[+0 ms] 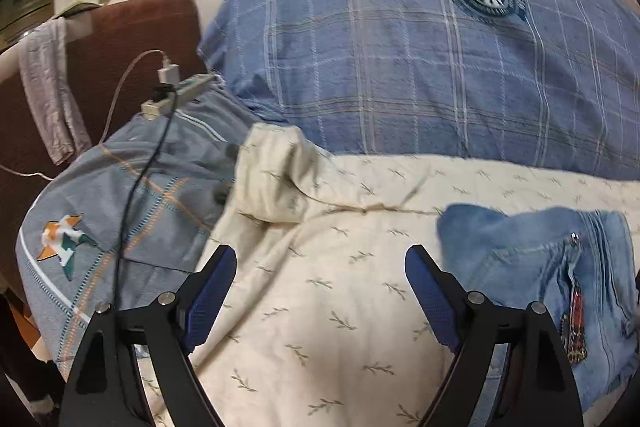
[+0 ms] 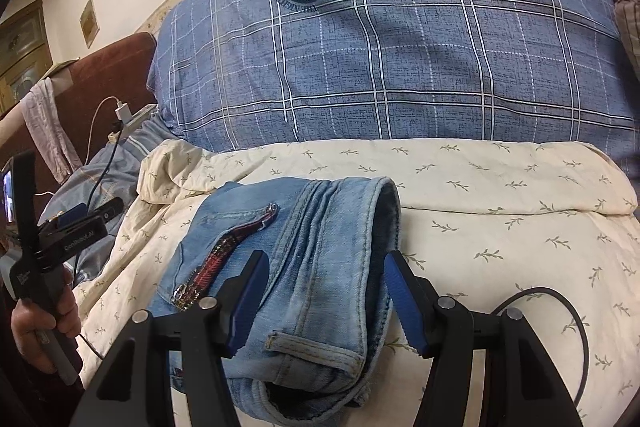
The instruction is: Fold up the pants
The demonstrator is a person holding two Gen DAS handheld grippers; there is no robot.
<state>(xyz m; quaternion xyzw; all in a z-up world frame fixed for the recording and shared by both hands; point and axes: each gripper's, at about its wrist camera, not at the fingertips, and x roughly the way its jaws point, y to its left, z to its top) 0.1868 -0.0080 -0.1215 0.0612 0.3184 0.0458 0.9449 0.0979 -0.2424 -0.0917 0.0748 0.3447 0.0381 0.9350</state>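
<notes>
Light blue jeans (image 2: 316, 267) lie folded in a compact bundle on a cream leaf-print sheet (image 2: 500, 227), with a red plaid zip pocket trim (image 2: 216, 263) on their left part. My right gripper (image 2: 324, 267) is open just above the bundle, its blue pads on either side of the folded legs. My left gripper (image 1: 320, 263) is open and empty over the bare sheet (image 1: 320, 307); the jeans (image 1: 540, 279) lie to its right. The left gripper also shows in the right wrist view (image 2: 96, 215), held in a hand left of the jeans.
A big blue plaid pillow (image 2: 400, 47) lies behind the jeans. A grey-blue pillow (image 1: 120, 211) with a power strip (image 1: 176, 95) and cables sits at left beside a brown headboard (image 1: 132, 39). A black cable (image 2: 560, 311) loops on the sheet at right.
</notes>
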